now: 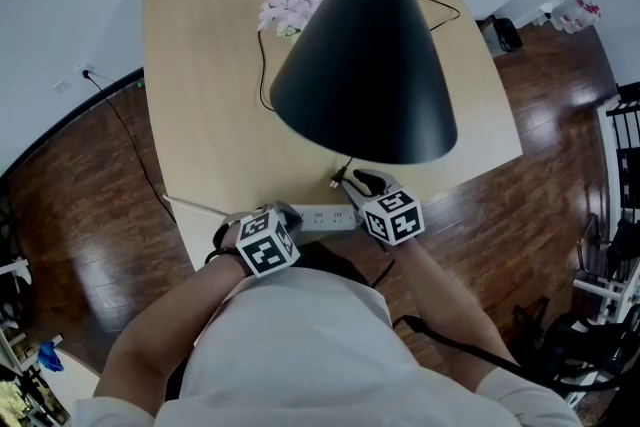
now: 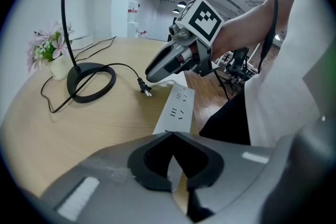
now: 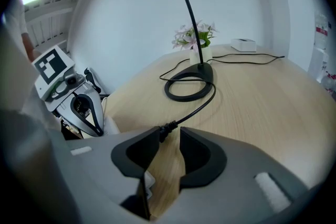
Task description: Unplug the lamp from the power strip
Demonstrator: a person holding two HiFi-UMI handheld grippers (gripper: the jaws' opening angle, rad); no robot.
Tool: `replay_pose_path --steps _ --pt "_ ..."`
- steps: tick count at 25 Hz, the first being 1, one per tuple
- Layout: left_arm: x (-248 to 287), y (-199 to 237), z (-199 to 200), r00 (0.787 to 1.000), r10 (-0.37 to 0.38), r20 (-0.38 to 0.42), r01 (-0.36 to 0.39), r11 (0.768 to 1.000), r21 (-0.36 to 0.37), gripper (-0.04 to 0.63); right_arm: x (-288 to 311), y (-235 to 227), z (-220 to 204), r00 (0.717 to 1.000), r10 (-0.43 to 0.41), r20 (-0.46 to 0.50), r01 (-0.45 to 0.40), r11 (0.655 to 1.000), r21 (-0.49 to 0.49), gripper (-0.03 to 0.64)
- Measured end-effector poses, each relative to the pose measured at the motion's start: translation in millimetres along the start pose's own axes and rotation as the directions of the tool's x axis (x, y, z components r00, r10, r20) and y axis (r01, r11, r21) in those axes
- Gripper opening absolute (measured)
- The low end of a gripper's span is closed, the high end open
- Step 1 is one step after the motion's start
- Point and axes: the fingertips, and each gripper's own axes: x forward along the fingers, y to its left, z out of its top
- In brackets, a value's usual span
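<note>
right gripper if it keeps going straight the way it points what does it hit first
Most likely the lamp plug, lying unplugged on the table just ahead of the right gripper and its open claw, though depth is hard to judge.

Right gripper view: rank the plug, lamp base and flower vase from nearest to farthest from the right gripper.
1. plug, just at the jaw tips.
2. lamp base, ahead at mid-table.
3. flower vase, behind the base, toward the far edge.
</note>
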Motion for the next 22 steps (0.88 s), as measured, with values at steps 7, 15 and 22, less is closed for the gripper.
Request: replay_pose_path --steps 7,15,22 --pt "-25.1 -4.7 8.8 0.993 -0.006 0.12 0.005 1.0 0.01 0.006 -32.0 17.7 4.4 0.996 -0.062 0.064 0.064 0.997 -0.03 0.117" --pt "-119.9 -31.4 -19.0 0.94 0.055 0.338 -0.078 0.995 0.055 0.005 -90.8 108.8 -5.2 0.976 -0.153 0.157 0.164 0.984 -0.065 0.117" --pt "-190.5 -83.5 -71.0 0.873 0.017 0.487 -0.076 0.992 0.101 0.006 -132.1 222.2 -47.0 0.951 -0.234 0.204 0.246 0.969 -0.034 0.117"
